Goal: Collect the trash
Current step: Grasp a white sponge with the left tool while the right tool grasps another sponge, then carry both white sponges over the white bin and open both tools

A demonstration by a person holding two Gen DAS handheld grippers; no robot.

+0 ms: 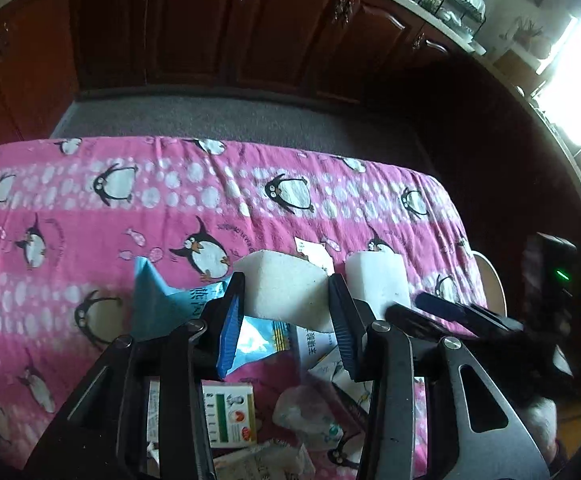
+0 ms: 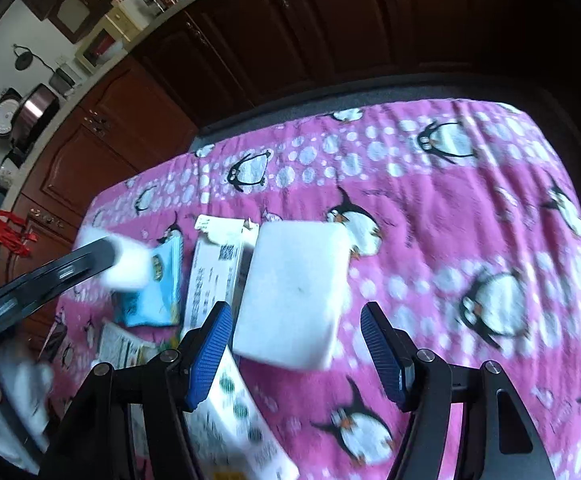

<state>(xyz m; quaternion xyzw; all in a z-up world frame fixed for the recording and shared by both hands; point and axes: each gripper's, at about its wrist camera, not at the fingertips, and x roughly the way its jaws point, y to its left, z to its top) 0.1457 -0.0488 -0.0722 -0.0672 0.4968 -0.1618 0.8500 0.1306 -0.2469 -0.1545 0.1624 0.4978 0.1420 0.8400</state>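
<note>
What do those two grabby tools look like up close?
Both look alike. The left tool has black metal link arms joined by round silver pins, and each finger ends in a ribbed blue pad. The right tool has the same black arms, silver pins and ribbed blue pads. Triangular cutouts show in the outer black plates. No cables or sleeves are visible.

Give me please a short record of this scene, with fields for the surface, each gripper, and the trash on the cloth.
surface: pink penguin cloth
left gripper: shut on a white foam block
right gripper: open, a second foam block between its pads, not pressed
other trash: blue packet, white carton, green-and-white box, crumpled plastic
</note>
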